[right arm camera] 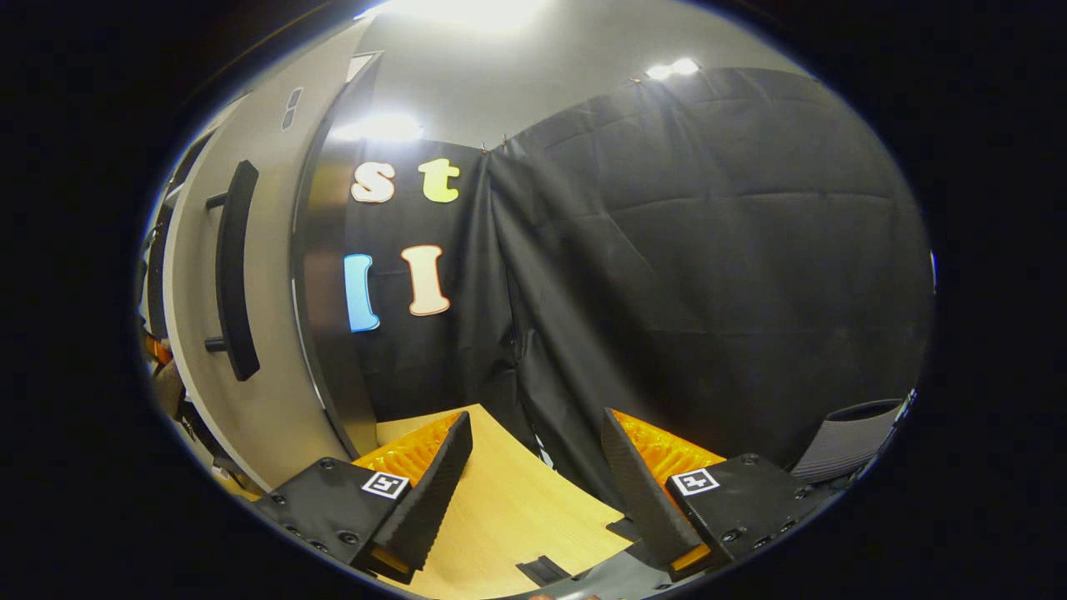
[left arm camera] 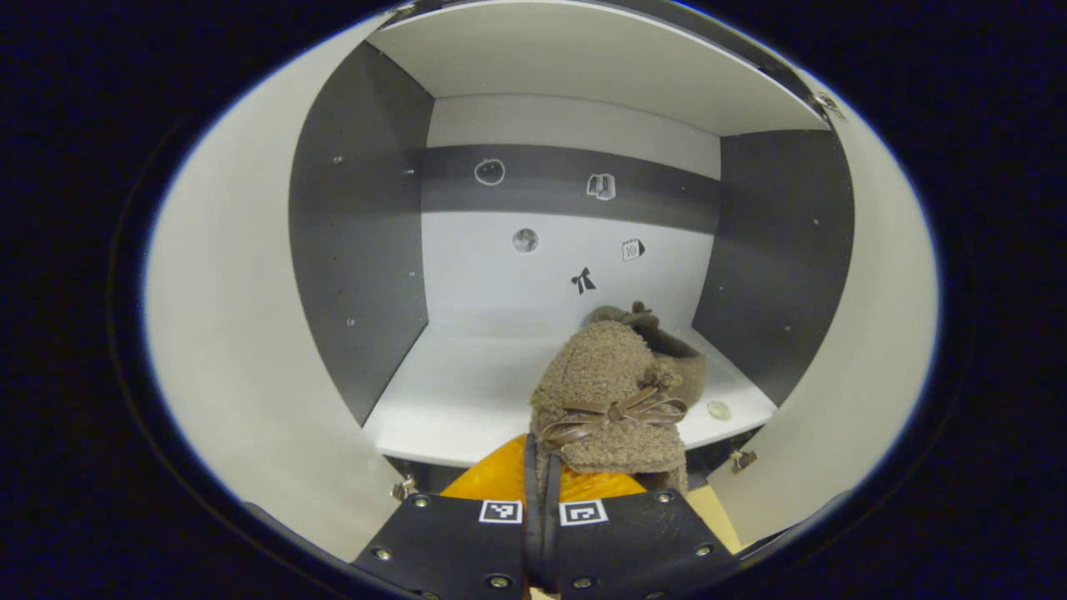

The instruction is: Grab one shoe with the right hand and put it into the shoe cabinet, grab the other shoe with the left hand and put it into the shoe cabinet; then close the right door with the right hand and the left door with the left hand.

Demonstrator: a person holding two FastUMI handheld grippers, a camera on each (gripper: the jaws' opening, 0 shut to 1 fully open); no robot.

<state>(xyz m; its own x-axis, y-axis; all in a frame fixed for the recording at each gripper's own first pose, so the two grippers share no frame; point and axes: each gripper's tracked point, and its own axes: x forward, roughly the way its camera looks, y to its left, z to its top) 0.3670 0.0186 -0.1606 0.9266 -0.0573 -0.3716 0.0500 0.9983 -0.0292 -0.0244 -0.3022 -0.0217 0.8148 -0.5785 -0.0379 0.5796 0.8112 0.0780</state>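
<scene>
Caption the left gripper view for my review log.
Left tool holds a fuzzy brown shoe at the open cabinet's shelf.

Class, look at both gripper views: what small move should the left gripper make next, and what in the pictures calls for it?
Probably ease the left gripper forward and down onto the white cabinet shelf. Its fingers are shut on the fuzzy brown shoe with a ribbon bow, held at the shelf's front edge, with the other brown shoe already inside behind it. The right gripper is open, holding nothing.

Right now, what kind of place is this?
Probably a staged recording booth, not a home: a black cloth wall, a shoe cabinet with open doors, standing on a wooden tabletop.
</scene>
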